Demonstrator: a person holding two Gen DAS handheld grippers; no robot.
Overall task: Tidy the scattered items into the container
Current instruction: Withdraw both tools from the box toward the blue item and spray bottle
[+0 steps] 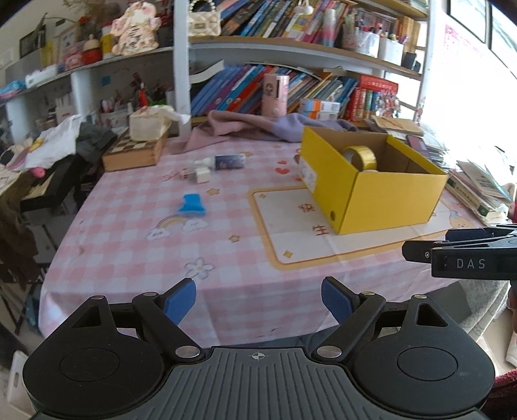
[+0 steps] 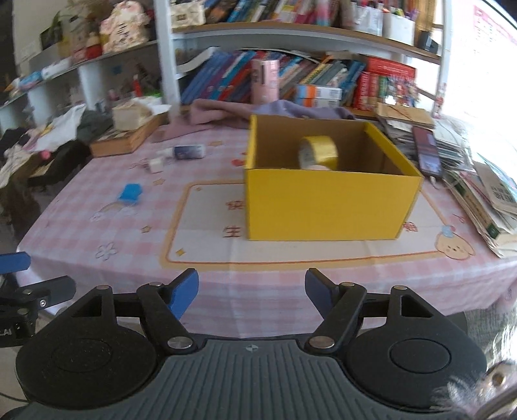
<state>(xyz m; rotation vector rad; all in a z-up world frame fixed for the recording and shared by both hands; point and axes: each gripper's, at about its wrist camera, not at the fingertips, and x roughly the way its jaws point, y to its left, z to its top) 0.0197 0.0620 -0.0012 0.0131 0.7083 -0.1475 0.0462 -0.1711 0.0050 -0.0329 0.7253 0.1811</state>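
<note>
Pink checked tablecloth over the whole table, bookshelves packed behind it. On the right half, a yellow cardboard box, open-topped, standing on a cream printed panel of the cloth. Inside the box, a roll of yellow tape on edge against the far wall, seen too in the right wrist view.

Left of the box, well apart from it, scattered on the cloth: a blue item nearest the front edge; farther back a small white block; just behind that, a small bottle with a dark blue label, lying on its side.

Near the front edge of the table, left gripper, blue pads spread wide, nothing between them; blue item ahead and to the left, well beyond the fingertips. Right gripper likewise spread and empty, aimed at the near wall of the box, with the scattered items far off to its left.
</note>
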